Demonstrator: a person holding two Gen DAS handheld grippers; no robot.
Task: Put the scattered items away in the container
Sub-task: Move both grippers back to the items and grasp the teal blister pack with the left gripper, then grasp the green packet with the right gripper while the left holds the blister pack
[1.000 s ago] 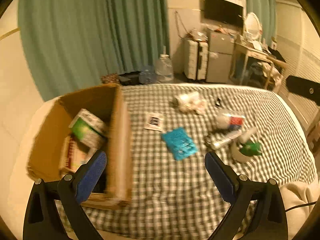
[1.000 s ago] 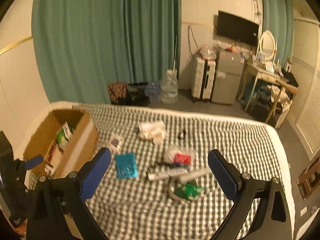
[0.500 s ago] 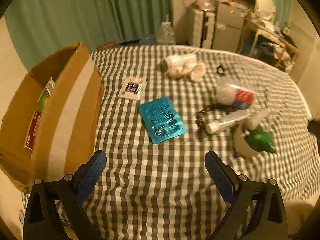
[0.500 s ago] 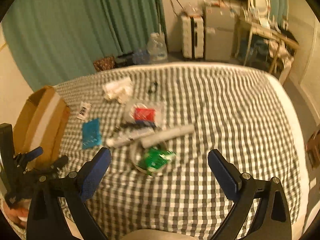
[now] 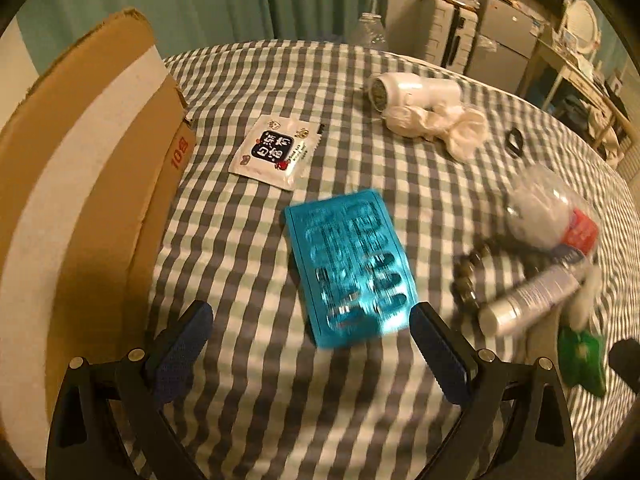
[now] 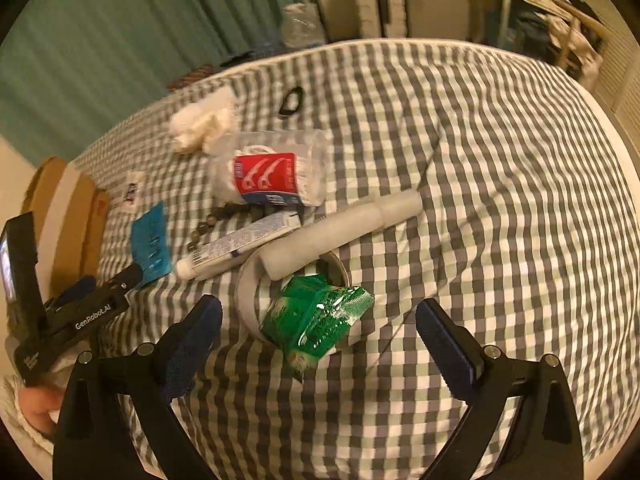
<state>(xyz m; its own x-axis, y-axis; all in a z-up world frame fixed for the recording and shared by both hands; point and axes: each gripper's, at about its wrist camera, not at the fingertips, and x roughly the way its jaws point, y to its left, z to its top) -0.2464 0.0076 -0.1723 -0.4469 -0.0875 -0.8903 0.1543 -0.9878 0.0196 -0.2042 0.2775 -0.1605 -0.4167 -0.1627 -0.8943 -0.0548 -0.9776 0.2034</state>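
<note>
Blue-padded left gripper [image 5: 310, 334] spread wide and empty, hovering low over the checked bedcover [image 5: 248, 208]. Just ahead, between the pads, a teal blister pack [image 5: 348, 268] lying flat, long axis running away from the camera and tilted slightly left, near end close to the right pad. Left of it, the cardboard box [image 5: 80, 184], side wall with a white tape stripe standing close by. Beyond the pack, a white sachet [image 5: 276, 152] with a black label, then a white hair dryer [image 5: 416, 92] and a crumpled white cloth [image 5: 440, 128] touching it. To the right, a string of dark beads [image 5: 464, 272], a white tube [image 5: 528, 304] and a clear tub with a red label [image 5: 552, 216], crowded together. Right gripper [image 6: 318, 328] likewise wide apart, holding nothing, poised over a green foil packet [image 6: 316, 320] resting in the mouth of a white tape roll [image 6: 248, 292]. Across the roll's far rim, a white cylinder [image 6: 340, 236], long axis slanting up to the right. Beside it the tube [image 6: 236, 248], parallel, cap end toward the lower left; farther off, a small black ring [image 6: 291, 101].
</note>
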